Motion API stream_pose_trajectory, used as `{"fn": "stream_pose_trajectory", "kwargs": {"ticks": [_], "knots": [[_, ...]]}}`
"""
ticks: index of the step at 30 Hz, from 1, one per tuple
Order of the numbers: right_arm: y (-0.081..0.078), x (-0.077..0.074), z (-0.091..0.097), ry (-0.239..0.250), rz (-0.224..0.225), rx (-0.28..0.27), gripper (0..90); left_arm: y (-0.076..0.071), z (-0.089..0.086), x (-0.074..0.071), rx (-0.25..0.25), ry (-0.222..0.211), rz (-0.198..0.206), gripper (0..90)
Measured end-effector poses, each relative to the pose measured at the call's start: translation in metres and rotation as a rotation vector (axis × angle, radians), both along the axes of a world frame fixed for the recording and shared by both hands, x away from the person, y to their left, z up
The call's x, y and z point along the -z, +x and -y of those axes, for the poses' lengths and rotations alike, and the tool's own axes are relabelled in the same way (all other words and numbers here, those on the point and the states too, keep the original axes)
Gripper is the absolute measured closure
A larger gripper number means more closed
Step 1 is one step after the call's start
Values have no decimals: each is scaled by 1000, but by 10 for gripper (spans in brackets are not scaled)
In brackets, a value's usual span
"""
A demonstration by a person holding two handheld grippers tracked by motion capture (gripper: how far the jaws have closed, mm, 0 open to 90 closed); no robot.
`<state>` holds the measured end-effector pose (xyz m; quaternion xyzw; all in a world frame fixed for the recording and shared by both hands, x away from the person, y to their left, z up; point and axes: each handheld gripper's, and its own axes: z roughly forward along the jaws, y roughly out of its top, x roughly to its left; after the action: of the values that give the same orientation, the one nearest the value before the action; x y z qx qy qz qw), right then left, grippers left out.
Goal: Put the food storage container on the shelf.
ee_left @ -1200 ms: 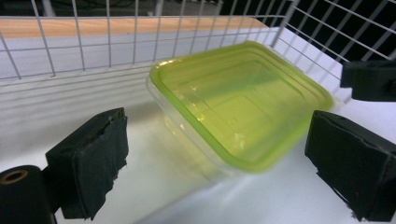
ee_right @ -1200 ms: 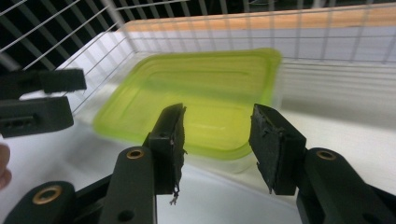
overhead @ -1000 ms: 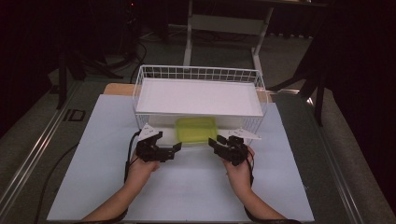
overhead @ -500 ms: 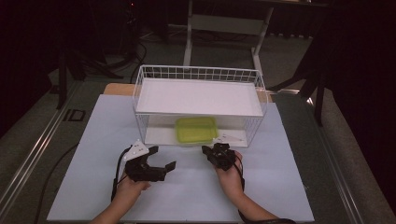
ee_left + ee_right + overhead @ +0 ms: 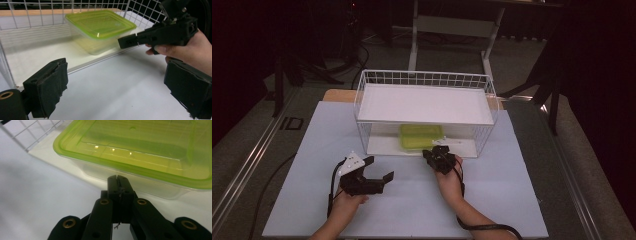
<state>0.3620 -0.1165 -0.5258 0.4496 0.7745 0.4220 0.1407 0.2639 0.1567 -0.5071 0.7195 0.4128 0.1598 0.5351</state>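
I log: wire basket (image 5: 362,92) on desk (image 5: 512,170); green-lidded clear box (image 5: 421,136) on lower shelf, contents unreadable. My right tool (image 5: 117,178) pinched closed, empty, just before box. Left tool (image 5: 115,90) wide, empty.

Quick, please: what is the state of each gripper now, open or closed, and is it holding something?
Left gripper: open, holding nothing.
Right gripper: closed, empty, tips just short of the green-lidded container.

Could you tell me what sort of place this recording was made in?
Probably a lab or studio recording station: a white-covered table in a dark room, a wire rack holding a green-lidded container, and cables on the floor.
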Motion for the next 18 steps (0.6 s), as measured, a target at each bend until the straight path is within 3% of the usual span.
{"fn": "stream_pose_trajectory", "kwargs": {"ticks": [5, 11, 18], "knots": [[14, 1, -6, 9, 8, 26, 900, 0, -1, 0, -7, -3, 5, 63], [22, 5, -9, 8, 1, 36, 899, 0, -2, 1, -3, -16, 1, 63], [30, 6, -13, 20, 5, 43, 899, -3, -3, 3, 10, 0, 5, 63]]}}
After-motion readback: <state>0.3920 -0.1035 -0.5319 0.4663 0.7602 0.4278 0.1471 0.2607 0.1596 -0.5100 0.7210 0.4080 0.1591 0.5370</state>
